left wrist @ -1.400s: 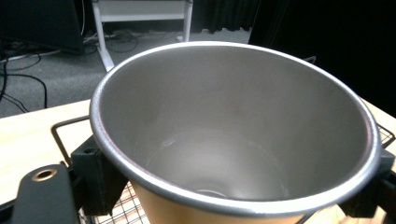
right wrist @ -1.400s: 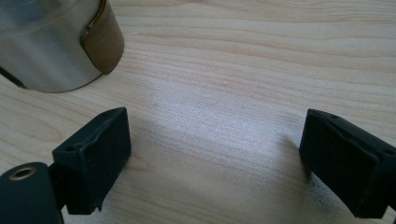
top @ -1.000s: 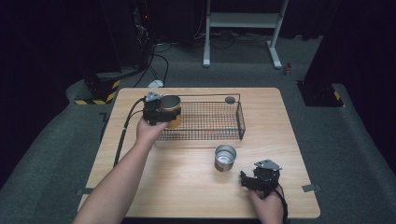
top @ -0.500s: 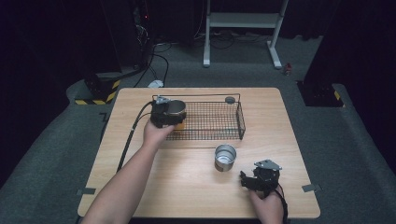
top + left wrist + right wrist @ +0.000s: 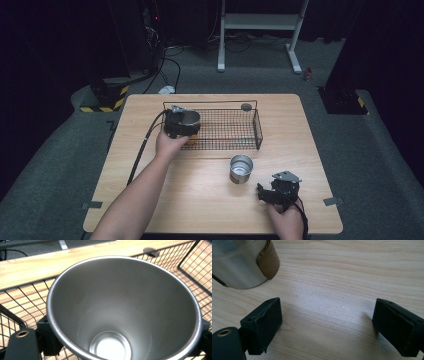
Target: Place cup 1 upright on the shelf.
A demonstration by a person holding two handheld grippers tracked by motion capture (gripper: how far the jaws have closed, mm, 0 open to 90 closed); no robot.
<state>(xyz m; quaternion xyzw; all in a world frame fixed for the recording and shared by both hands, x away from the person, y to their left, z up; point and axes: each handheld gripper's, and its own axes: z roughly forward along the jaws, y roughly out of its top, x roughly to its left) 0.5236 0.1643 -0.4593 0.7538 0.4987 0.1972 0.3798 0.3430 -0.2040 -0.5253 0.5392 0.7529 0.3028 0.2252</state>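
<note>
— What do I have from the high view, against the frame half a second back?

— My left gripper (image 5: pixel 184 121) has carried the steel cup (image 5: pixel 188 119) a little further over the left end of the wire basket (image 5: pixel 235 131), which sits along the table's (image 5: pixel 150 150) far edge. My right gripper (image 5: pixel 278 190) has stayed where it was, near the table's front right corner. The second cup (image 5: pixel 241 168) stands upright in the middle of the table, just in front of the basket, also unmoved. A small dark disc (image 5: pixel 246 106) lies at the far edge, behind the basket.

— And the left gripper view?

— I look straight down into the cup (image 5: pixel 125 310): plain brushed metal, tapering from a wide round rim to a small bright bottom, empty. My jaws press on its outer wall from both sides, clamped on it. Basket wires (image 5: pixel 22 298) run behind and below it, and the disc (image 5: pixel 149 251) shows on the wood beyond.

— Right gripper view?

— My right gripper (image 5: pixel 327 320) has its jaws spread wide, with bare wood between them and nothing gripped. The second cup (image 5: pixel 242 262) sits at upper left, clear of the jaws, its shiny wall reflecting the table.
</note>
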